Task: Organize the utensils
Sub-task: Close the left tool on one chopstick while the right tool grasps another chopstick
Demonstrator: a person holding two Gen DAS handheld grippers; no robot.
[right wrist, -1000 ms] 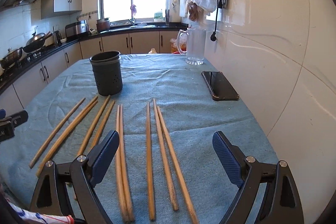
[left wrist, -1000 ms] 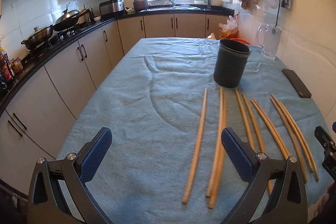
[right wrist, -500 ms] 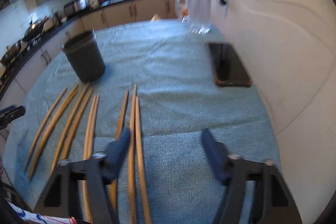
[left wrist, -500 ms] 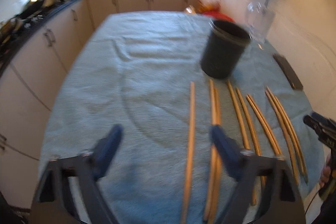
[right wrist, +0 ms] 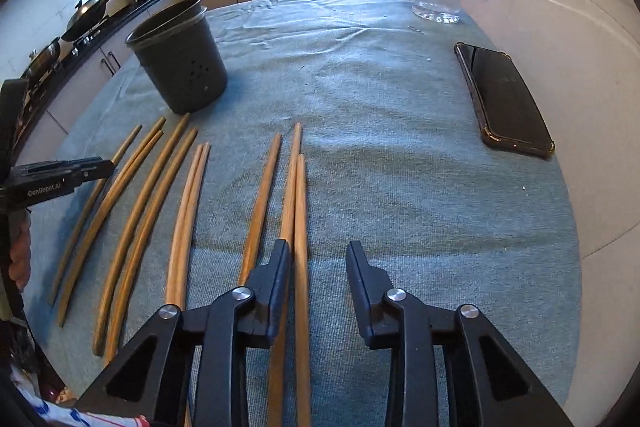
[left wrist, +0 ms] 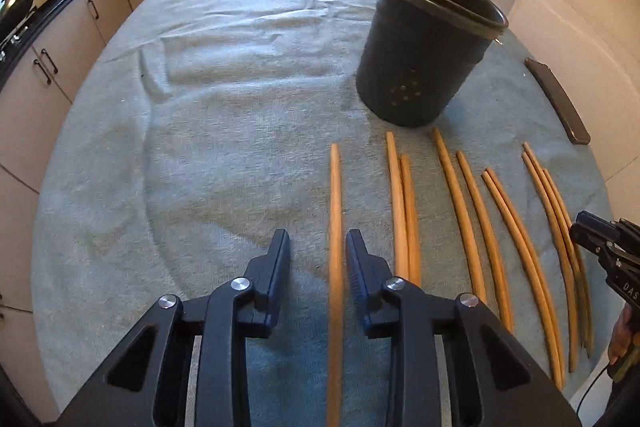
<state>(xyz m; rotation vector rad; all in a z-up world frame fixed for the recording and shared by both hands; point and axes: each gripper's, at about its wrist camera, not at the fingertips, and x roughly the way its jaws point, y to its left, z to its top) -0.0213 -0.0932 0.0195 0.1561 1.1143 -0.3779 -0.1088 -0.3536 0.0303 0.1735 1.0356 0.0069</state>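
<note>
Both my claws are closing rn. Left claw [left wrist: 318, 247] has the leftmost chopstick [left wrist: 335, 211] between its pads, not pinched yet. Right claw [right wrist: 318, 251] is over the rightmost pair [right wrist: 298, 203], one stick inside, w/ a gap. Rest lie in a row on the bench cloth [left wrist: 224, 131], black holder [left wrist: 428, 55] just behind.

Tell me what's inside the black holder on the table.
Only the holder's dark upper inner wall shows; no chopsticks poke above its rim. The bottom is hidden by its own wall.
</note>
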